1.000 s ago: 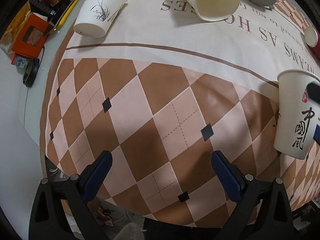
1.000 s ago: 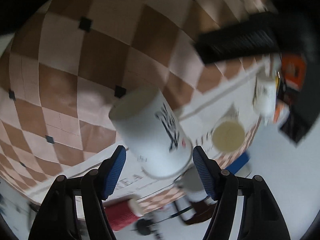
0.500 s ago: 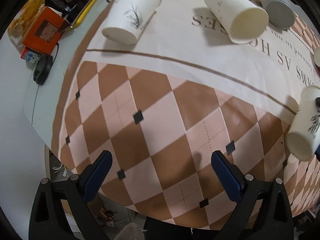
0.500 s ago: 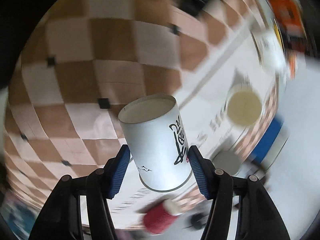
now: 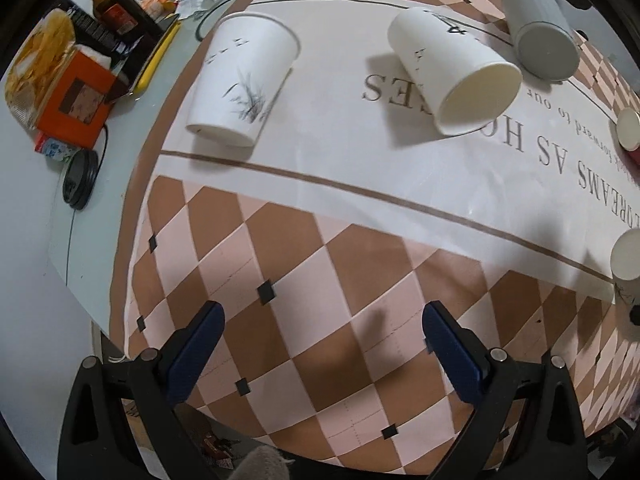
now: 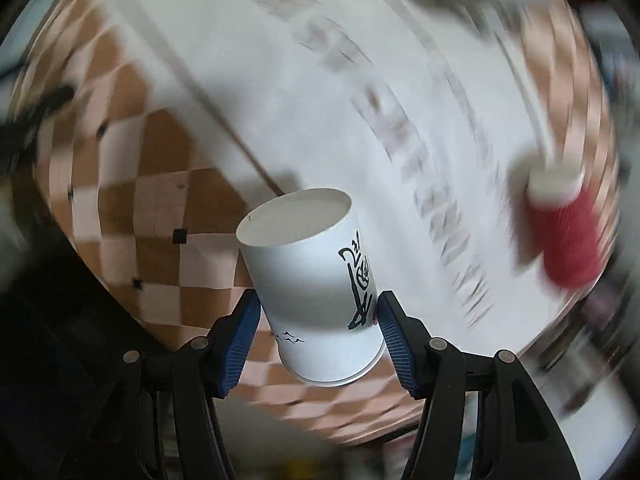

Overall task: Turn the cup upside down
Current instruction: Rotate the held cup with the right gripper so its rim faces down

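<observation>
- right gripper (image 6: 318,320) pinches the cup (image 6: 316,296) by its sides, up off the table (image 6: 400,92)
- cup runs straight out toward 12 o'clock, base far, rim near
- left gripper (image 5: 322,342) spread wide, empty; cup sits way off at its 3 o'clock

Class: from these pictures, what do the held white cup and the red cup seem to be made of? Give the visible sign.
White cup: probably matte paper; thin wall edge at its recessed base, printed ink calligraphy. Red cup: likely paper with a ribbed red sleeve, but motion blur leaves this open.
</observation>
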Available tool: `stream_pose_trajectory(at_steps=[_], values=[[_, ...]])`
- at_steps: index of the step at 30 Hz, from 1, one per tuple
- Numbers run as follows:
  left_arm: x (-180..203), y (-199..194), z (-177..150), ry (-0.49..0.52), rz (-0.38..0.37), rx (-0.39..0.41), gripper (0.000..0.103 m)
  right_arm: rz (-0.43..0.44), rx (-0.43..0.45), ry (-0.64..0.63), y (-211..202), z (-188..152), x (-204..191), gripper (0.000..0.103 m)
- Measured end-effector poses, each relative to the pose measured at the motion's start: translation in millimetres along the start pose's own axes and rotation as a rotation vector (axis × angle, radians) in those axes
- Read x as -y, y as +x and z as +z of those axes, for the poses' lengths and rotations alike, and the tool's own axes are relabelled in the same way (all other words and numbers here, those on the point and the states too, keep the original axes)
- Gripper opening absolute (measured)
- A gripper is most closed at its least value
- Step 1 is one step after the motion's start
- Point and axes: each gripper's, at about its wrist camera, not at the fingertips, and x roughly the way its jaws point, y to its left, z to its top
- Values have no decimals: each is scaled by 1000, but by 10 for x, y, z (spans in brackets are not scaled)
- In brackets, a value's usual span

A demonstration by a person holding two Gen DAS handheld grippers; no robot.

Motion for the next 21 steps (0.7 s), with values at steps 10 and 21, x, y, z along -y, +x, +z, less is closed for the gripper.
stream_pose_trajectory(at_steps=[10, 21], values=[[417, -19, -20, 82, -60, 1, 101, 257, -108, 392, 406, -108, 552, 63], [664, 38, 42, 165, -147, 24, 103, 252, -44, 369, 311, -118, 647, 84]])
